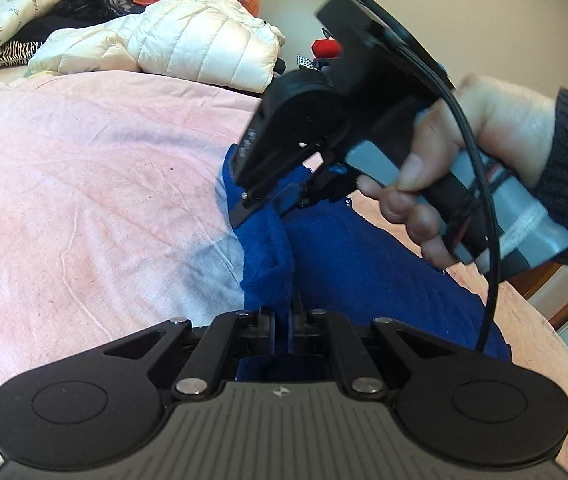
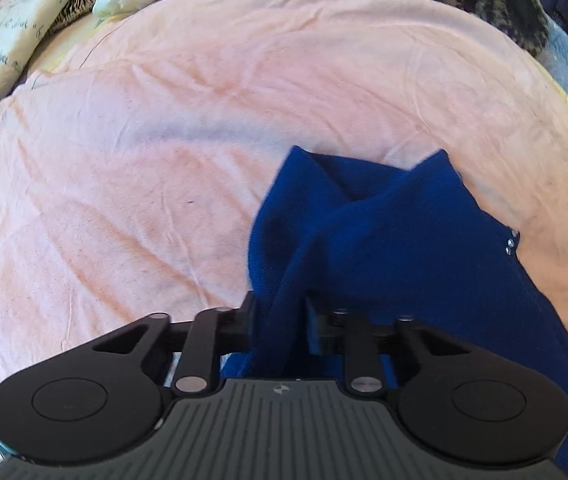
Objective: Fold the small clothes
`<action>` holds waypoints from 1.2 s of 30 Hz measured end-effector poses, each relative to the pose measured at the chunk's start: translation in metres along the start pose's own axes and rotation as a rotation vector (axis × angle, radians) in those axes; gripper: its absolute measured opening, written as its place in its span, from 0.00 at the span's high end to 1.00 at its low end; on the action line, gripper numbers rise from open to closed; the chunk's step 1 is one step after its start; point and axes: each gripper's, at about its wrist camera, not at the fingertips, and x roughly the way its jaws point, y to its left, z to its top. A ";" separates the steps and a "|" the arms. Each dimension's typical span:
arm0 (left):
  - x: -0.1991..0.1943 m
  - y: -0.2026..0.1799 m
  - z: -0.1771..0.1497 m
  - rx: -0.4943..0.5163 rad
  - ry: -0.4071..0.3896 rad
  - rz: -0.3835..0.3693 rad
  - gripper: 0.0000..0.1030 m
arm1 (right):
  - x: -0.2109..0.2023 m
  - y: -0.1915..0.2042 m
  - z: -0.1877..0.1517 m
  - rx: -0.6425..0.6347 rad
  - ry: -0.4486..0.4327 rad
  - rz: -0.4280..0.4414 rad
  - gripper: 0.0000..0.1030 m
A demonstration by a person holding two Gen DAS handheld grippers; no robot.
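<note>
- Black two-finger left gripper [image 1: 281, 326] sits nearest in its own view, jaws pressed together on a rolled hem of the royal-blue knitted garment [image 1: 348, 264] at 6 o'clock.
- Right gripper [image 2: 279, 320], seen at 6 o'clock of its own camera, has jaws closed on a bunched ridge of the same blue knit; no earlier picture to judge motion by.
- Garment lies on the pale pink bed sheet [image 2: 163, 140], spread from centre toward 4 o'clock, two points of fabric sticking up near centre.
- Judgement: both pinches are set for a lift-and-fold. Doing it well means raising both edges level, keeping the cloth taut between the tongs, and laying it over without dragging the sheet.
- Left view alone shows the right gripper from outside, at 2 o'clock, nosed down into the knit, with the person's hand [image 1: 464, 152] and dark ribbed sleeve; also a white quilted jacket [image 1: 187, 36] at 11 o'clock.
- Right view alone shows the garment's far outline and small silver studs [image 2: 511, 242] at 3 o'clock.
</note>
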 end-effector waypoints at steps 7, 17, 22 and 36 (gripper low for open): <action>-0.006 -0.015 0.000 0.031 -0.002 -0.017 0.95 | -0.021 -0.051 -0.027 0.166 -0.133 0.187 0.88; 0.001 -0.059 -0.015 0.142 0.022 -0.048 0.95 | -0.052 -0.114 -0.075 0.300 -0.268 0.296 0.89; 0.006 -0.085 -0.025 0.180 0.040 -0.058 0.95 | -0.060 -0.145 -0.099 0.343 -0.298 0.305 0.89; 0.019 -0.134 -0.059 0.310 0.091 -0.072 0.95 | -0.054 -0.222 -0.181 0.537 -0.340 0.459 0.83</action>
